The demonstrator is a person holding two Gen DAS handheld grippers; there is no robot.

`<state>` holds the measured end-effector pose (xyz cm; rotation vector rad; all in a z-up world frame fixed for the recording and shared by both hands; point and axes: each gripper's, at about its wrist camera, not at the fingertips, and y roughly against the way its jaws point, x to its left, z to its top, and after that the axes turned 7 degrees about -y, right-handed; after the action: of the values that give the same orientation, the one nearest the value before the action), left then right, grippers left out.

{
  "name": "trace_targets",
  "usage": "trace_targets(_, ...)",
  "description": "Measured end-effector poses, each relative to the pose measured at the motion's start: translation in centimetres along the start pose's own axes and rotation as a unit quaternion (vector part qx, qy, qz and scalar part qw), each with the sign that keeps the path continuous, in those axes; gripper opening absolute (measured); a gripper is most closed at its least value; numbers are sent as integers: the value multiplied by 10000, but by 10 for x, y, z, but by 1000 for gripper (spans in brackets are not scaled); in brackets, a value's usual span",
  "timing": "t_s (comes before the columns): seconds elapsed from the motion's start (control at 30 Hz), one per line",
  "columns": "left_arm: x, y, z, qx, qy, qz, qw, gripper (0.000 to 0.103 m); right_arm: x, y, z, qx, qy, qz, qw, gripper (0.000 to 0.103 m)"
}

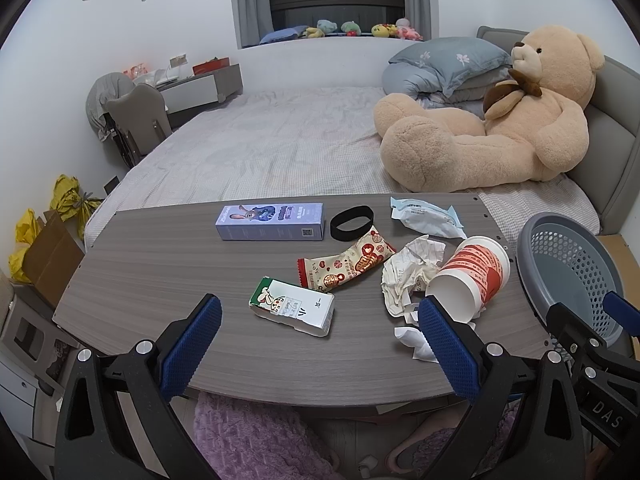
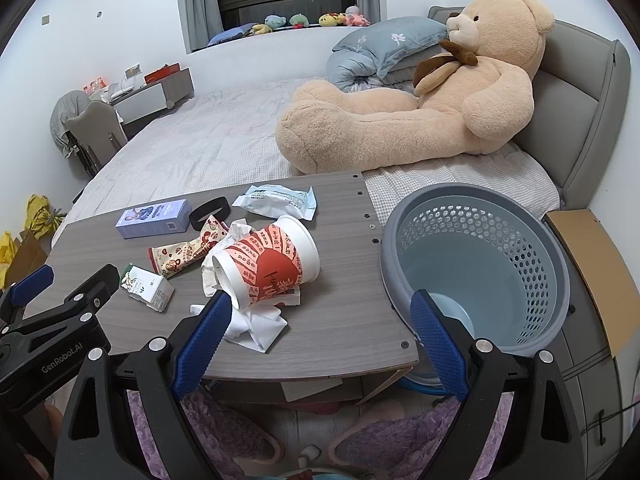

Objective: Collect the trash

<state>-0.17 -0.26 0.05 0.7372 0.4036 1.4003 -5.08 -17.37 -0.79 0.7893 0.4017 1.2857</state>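
- Holding both grippers above the near edge of the grey wood-grain bench (image 1: 160, 272), I have each pair of blue-padded fingers spread wide with nothing between them: left gripper (image 1: 320, 340), right gripper (image 2: 322, 330).
- Nearest my left gripper lies a small green-and-white carton (image 1: 292, 310) on its side.
- To its right, white crumpled tissue (image 2: 256, 326) spreads near the bench's front edge, under and around a red-and-white paper cup (image 2: 268, 264) tipped on its side.
- Just beyond the carton rests a red-patterned snack wrapper (image 1: 346, 262), next to crumpled paper (image 1: 412, 268) beside the cup.
- Farther back sit a purple box (image 1: 270, 222), a black band (image 1: 352, 222) and a pale blue-and-white packet (image 1: 426, 216).
- Off the bench's right end stands a grey perforated basket (image 2: 524, 252), empty inside, in front of my right gripper.
- Behind everything is a bed (image 1: 280, 148) with a big tan teddy bear (image 2: 420, 92) leaning against the headboard.
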Motion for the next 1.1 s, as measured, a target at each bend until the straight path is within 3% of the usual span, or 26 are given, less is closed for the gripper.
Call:
trace_targets(0.5, 8, -1, 0, 82, 26, 48, 10000, 97, 2, -2, -1, 90, 5, 143, 9999, 87)
trace_targets(1.1, 15, -35, -11, 418, 170, 97, 9989, 97, -4, -45, 6, 363, 81, 612, 9974, 87)
